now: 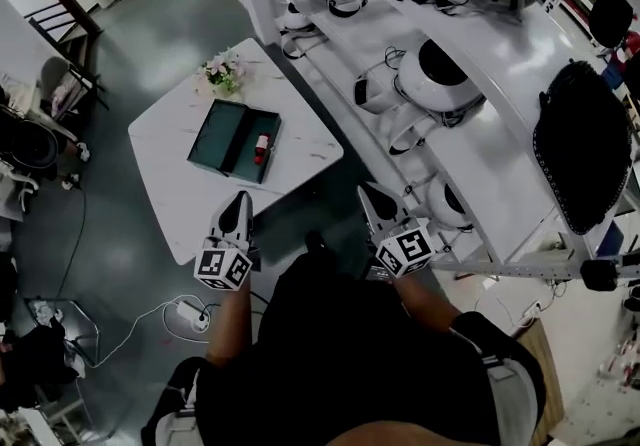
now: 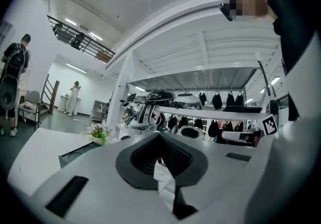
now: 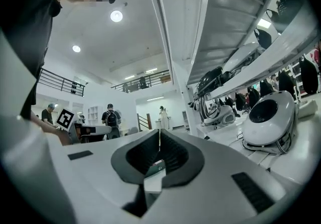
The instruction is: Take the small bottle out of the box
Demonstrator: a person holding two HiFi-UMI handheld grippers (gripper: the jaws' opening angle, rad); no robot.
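Well, box (image 1: 216, 134) on table (image 1: 165, 149) nr shelving (image 1: 520, 44)

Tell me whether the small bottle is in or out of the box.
In: the small bottle lies inside the open box on the table.

**Colours on the white table**

A dark green box (image 1: 222, 134) is shown on the white table (image 1: 170, 144). The small bottle (image 1: 262, 147) is coloured red and white. Pink-white flowers (image 1: 224, 72) are seen at the far corner. Black-and-white square markers are carried on both gripper cubes.
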